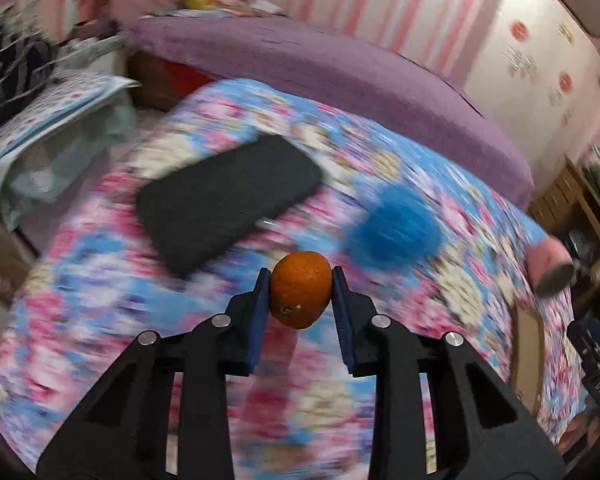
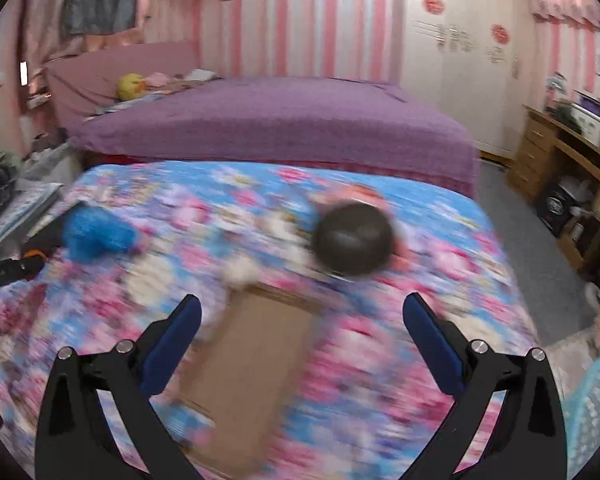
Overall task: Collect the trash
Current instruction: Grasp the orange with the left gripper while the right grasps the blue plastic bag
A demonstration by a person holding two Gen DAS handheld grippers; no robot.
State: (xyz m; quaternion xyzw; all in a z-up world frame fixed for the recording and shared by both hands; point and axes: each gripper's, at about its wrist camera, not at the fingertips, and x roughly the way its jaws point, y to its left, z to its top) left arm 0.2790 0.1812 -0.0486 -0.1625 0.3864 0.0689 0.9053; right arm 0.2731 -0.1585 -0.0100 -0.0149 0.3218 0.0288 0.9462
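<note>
- Left gripper (image 1: 301, 280) clamped on an orange (image 1: 301, 289), blue pads pressing both flanks; fruit held clear above the flowered quilt (image 1: 100, 264), not resting on it.
- Orange gripped across its narrow width, long axis running roughly along the fingers, stem end toward the camera.
- Right gripper (image 2: 302, 314) spread wide, nothing between the pads; hovers over a brown cardboard piece (image 2: 252, 364) lying flat on the quilt.
- Key relation for next move: a pale blue mesh basket (image 2: 592, 412) at the far right lower edge of the right wrist view, off the quilt's right side. Likely the bin, a guess only. If so, orange has to travel rightward, across the other gripper's space.
- Right hand nearer the basket; left hand holds the load. Collision risk between the two on that crossing.
- Other loose items on quilt: blue crumpled bag (image 1: 394, 228) just beyond and right of the orange, black flat pad (image 1: 228, 204) beyond and left, pink cup (image 1: 552, 270) on its side at the right edge, its dark open mouth facing the right camera.
- Left view only: the grip on the orange, the black pad in full.
- Right view only: the basket, most of the cardboard, floor and desk at right.
- Heavy motion blur on quilt in both views; fine trash not readable.
</note>
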